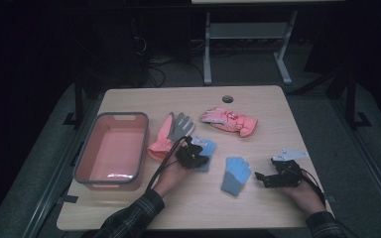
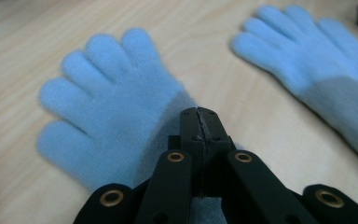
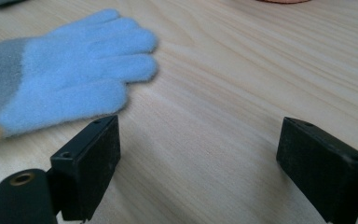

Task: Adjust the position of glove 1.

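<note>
The left claw point(image 1: 198, 157) is sitting on the nearer of two light-blue knit gloves, the left blue glove point(image 2: 107, 98), a soft, fuzzy thing with a greyer cuff. In the left gripper view the jaws are standing fully together, and their tips are pressing at the cuff edge of this glove; whether any fabric is pinched between them cannot be told. The glove is lying flat on the desk point(image 1: 258, 104), near its middle, with its fingers fanning away from the claw and its long axis running straight ahead of the jaws.

The second blue glove point(image 1: 234, 174) is lying flat on the desk between the two claws, apart from the first, its fingers pointing toward the far edge and its cuff toward the person. In the right gripper view its fingers are reaching toward the space ahead of the jaws.

The right claw point(image 1: 261, 177) is resting low over the desk just to the right of that glove, jaws standing wide apart with bare wood between them, holding nothing.

A pink-and-grey glove point(image 1: 171, 133), a pink glove point(image 1: 228, 120) and a salmon bin point(image 1: 111, 148) are lying farther off.
</note>
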